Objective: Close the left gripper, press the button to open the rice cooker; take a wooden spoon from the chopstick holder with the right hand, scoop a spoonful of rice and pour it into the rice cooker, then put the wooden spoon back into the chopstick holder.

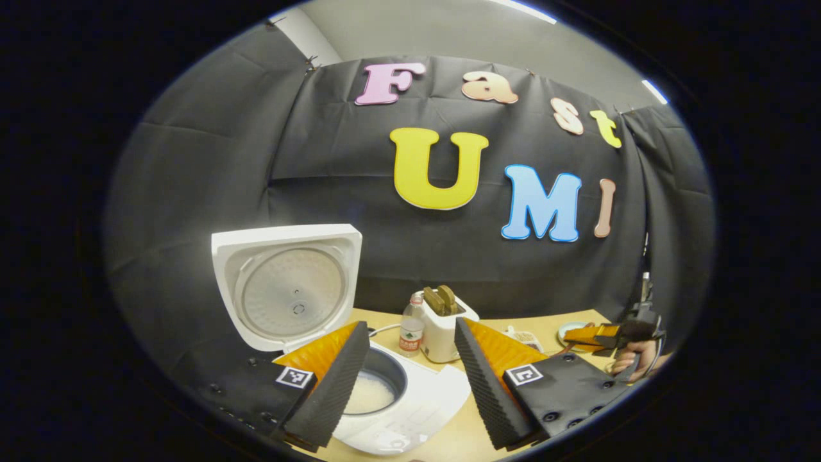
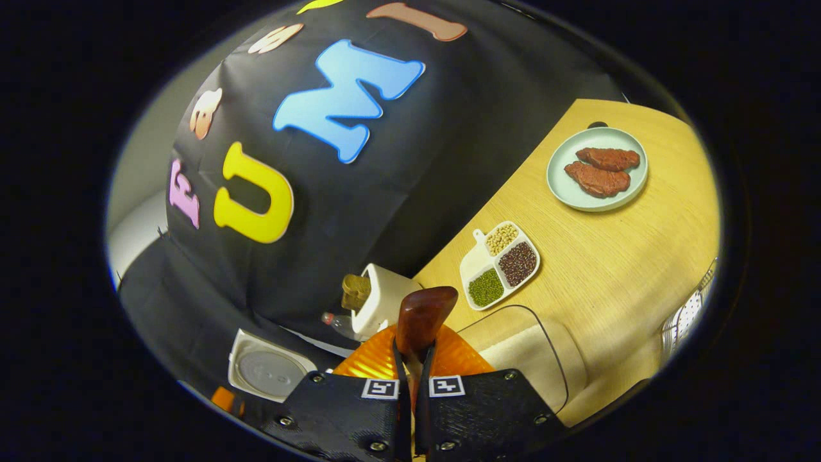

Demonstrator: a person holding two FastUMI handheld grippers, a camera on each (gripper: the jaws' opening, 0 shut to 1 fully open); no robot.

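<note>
On the counter in the left gripper view, the rice cooker stands with its lid swung up and back, so the round inner plate of the lid faces forward. Its pot is open and holds a pale layer of rice. The left gripper hovers just above and in front of the cooker with its jaws wide apart and nothing between them; the pot shows through the gap. Behind the cooker, a white chopstick holder stands with brown wooden handles poking out of its top, and a small plastic bottle stands just beside it on its left. Far to the right in this view, a hand holds the right gripper above the counter's edge. From the right gripper view, the right gripper has its jaws drawn narrow and clamped on the handle of the wooden spoon, whose rounded reddish-brown end rises above them. The view is tilted, so the counter slopes up to the right. Beyond the spoon stands the chopstick holder, apart from it. A clear rice container sits near the jaws on the right. Farther off lie a divided dish of beans and a pale plate with two pieces of meat.
</note>
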